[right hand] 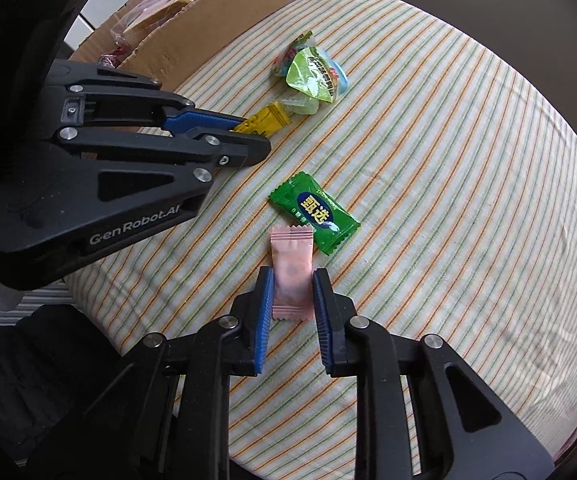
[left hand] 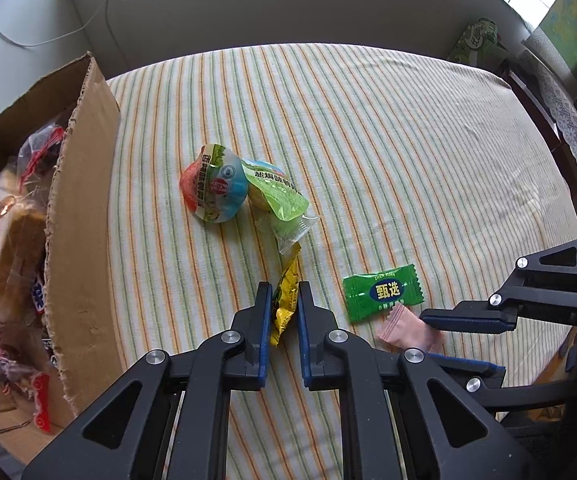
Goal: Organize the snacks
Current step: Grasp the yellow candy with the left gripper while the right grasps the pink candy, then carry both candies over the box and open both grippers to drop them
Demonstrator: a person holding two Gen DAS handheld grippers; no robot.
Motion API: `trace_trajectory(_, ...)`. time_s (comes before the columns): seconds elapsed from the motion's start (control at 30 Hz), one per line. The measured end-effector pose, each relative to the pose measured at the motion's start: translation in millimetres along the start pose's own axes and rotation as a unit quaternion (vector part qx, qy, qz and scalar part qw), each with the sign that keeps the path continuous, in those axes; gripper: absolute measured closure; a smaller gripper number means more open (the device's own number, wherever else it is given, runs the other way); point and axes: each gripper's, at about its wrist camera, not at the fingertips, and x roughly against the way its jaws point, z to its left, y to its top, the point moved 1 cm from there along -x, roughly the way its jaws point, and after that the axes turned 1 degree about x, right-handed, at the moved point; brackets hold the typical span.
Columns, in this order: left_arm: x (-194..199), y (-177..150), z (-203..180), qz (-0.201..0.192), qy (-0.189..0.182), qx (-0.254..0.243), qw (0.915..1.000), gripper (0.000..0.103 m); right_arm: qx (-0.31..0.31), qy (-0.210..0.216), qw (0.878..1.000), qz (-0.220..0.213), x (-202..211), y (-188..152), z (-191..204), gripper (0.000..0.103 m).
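Both claws are down on the striped cloth-covered desk (left hand: 368, 120) and I've got a grip on each side. My left claw (left hand: 284, 300) is clamped on the crinkly yellow foil snack packet (left hand: 285, 300), blue pads pressing its two long edges, the packet's far end poking out past the fingertips. My right claw (right hand: 292, 284) is closed on the small pale pink sealed sachet (right hand: 291, 264), pinching its near half while the serrated far end sticks out toward the flat green candy wrapper with a blue oval label (right hand: 315, 216). That green one lies loose on the cloth, touching the pink sachet's far corner.

Further up the desk, two round jelly cups with printed film lids (left hand: 214, 188) sit together with a clear-and-green wrapped sweet (left hand: 290, 224) just beside them, all untouched. At the left edge stands the open brown cardboard box (left hand: 84, 220), already stuffed with bagged bread and other packets.
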Motion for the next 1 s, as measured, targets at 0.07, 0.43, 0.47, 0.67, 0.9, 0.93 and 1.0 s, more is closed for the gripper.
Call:
trace_trajectory(0.07, 2, -4, 2, -0.001, -0.003, 0.007, 1.0, 0.093, -0.008, 0.004, 1.0, -0.003, 1, -3, -1, 0.082)
trace_trajectory(0.43, 14, -16, 18, -0.01, -0.025, 0.047, 0.9985, 0.093, -0.043, 0.019, 0.999, -0.027, 15, -17, -29, 0.083)
trace_trajectory(0.47, 16, -16, 19, -0.012, -0.027, 0.054, 0.9981, 0.093, -0.046, 0.021, 0.998, -0.031, 17, -16, -31, 0.083)
trace_trajectory(0.67, 31, -19, 27, -0.025, -0.036, 0.069, 0.9967, 0.093, -0.052, 0.025, 0.997, -0.049, 48, -11, -47, 0.083)
trace_trajectory(0.9, 58, -20, 41, -0.047, -0.044, 0.085, 0.9943, 0.093, -0.049, 0.026, 0.996, -0.069, 70, -2, -47, 0.083)
trace_trajectory(0.93, 63, -20, 43, -0.051, -0.045, 0.087, 0.9939, 0.093, -0.046, 0.028, 0.996, -0.072, 75, -2, -47, 0.083)
trace_trajectory(1.0, 71, -20, 47, -0.058, -0.044, 0.093, 0.993, 0.093, -0.038, 0.026, 0.996, -0.077, 79, 2, -42, 0.083)
